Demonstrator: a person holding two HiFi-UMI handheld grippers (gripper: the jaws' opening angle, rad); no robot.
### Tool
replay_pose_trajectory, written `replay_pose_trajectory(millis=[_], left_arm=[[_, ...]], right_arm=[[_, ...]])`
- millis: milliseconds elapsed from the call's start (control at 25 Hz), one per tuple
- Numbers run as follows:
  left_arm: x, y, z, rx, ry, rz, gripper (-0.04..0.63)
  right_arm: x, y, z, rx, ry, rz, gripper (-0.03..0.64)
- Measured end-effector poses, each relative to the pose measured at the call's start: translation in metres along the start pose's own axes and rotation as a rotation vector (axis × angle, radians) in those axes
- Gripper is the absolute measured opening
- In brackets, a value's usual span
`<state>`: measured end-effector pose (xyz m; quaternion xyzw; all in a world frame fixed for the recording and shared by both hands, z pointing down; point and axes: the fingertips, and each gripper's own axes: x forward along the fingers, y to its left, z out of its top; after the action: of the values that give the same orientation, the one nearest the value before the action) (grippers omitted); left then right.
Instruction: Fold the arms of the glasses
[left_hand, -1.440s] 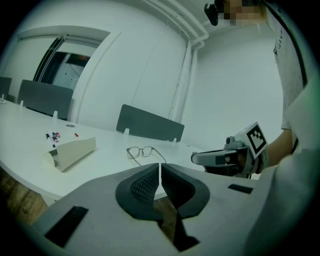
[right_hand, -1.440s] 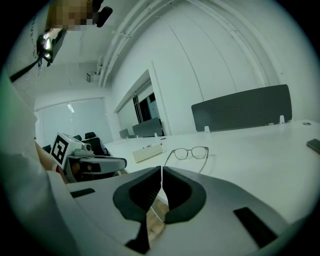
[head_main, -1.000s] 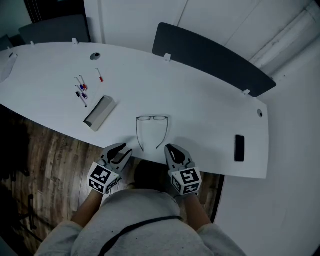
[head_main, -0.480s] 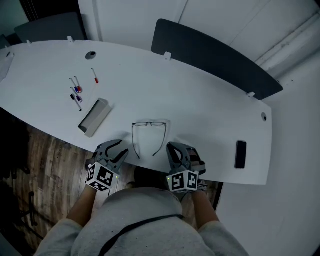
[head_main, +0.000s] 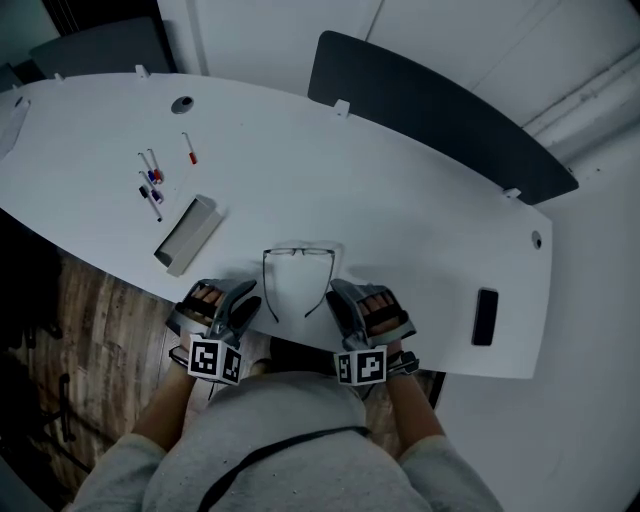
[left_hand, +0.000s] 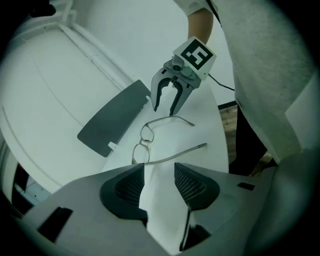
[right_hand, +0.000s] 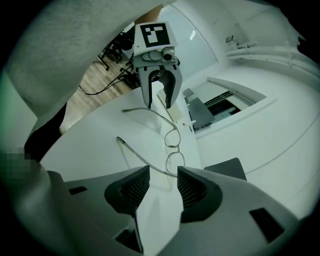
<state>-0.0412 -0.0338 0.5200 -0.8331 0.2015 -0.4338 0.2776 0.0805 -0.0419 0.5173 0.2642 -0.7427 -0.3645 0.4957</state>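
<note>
Left gripper (head_main: 245, 297), right gripper (head_main: 338, 293) rolled, jaws opening, gripper views: empty

A curved white table (head_main: 400, 200) bears the glasses (head_main: 298, 254), arms unfolded, near its front edge. To their left lie pens (head_main: 152, 180) and a grey box (head_main: 187, 234); a black phone (head_main: 486, 317) lies to the right.

glasses (head_main: 299, 252) on the table (head_main: 400, 190), close to its near edge. box (head_main: 187, 234) to their left, pens (head_main: 152, 182) behind it, phone (head_main: 486, 316) well apart on the right.

Thin-framed glasses (head_main: 298, 268), arms unfolded, on table (head_main: 420, 210)
</note>
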Motion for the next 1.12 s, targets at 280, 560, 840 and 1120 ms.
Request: replay_pose_trajectory(millis=[280,560,840,1120], left_arm=[[0.011,-0.003,-0.001,0.082,0.026,-0.029,0.189],[0.019,-0.004,-0.004,0.114,0.031,-0.051,0.189],[0.022,-0.006,0.000,0.109,0.015,-0.058,0.187],[0.018,0.008,0.003,0.041,-0.019,-0.026,0.186]], right_arm=[[0.010,0.004,0.004,-0.125,-0.031,-0.015,0.172],[0.016,0.011,0.009,-0.138,-0.071,0.003,0.172],[0.014,0.004,0.012,-0.100,-0.096,-0.015,0.122],[0.009,-0.008,0.018,-0.044,-0.147,-0.027,0.081]])
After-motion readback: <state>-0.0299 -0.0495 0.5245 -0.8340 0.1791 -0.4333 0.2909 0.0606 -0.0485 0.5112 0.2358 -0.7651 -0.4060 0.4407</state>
